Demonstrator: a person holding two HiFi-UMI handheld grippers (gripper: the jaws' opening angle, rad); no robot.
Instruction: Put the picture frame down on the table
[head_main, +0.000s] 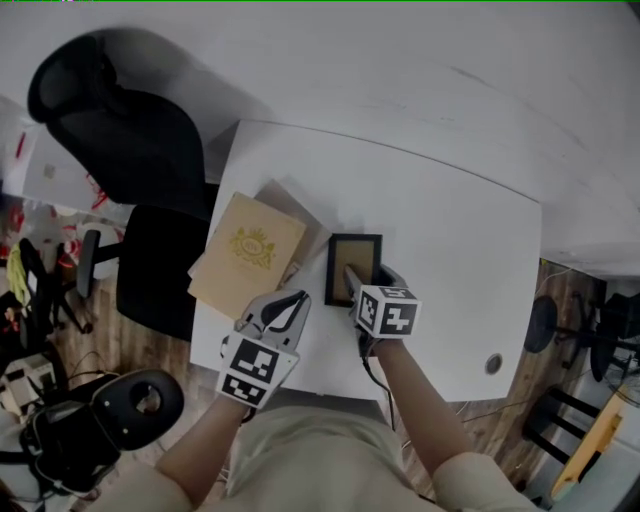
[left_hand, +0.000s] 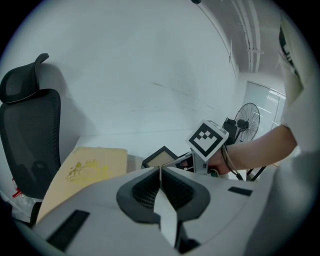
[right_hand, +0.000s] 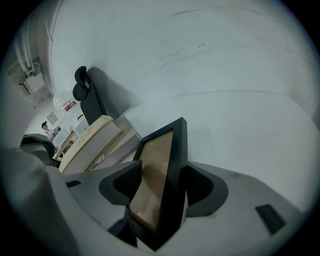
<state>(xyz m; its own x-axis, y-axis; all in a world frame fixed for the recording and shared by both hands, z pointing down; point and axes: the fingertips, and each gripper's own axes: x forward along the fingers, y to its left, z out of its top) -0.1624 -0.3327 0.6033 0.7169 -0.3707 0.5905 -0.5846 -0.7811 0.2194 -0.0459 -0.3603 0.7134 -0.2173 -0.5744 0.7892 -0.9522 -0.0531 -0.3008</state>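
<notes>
In the head view I am seeing the white tabletop (head_main: 450, 230) with the black picture frame (head_main: 354, 262) over its near middle, the tan face turned up toward the camera. The right hand-held gripper (head_main: 352, 282) is pinching the frame's near end, and its marker cube (head_main: 388, 310) is sitting just behind the jaws. The left hand-held gripper (head_main: 293, 303) is hovering just beside the frame on its left, touching nothing. A tan book with a gold emblem (head_main: 247, 252) is lying on top of another flat cover, left of the frame and close to it, and a black office chair (head_main: 120, 140) is standing off the tabletop's left edge. In the left gripper view I am looking along jaws that are pressed together with nothing between them; beyond them the frame is tilting, with the person's hand (left_hand: 226, 161) behind the other gripper's cube, and a floor fan (left_hand: 248, 117) is standing farther back. In the right gripper view the jaws are clamping the frame edge-on, one on the tan front and one on the black back. I cannot tell whether the frame's far end is touching the tabletop.
</notes>
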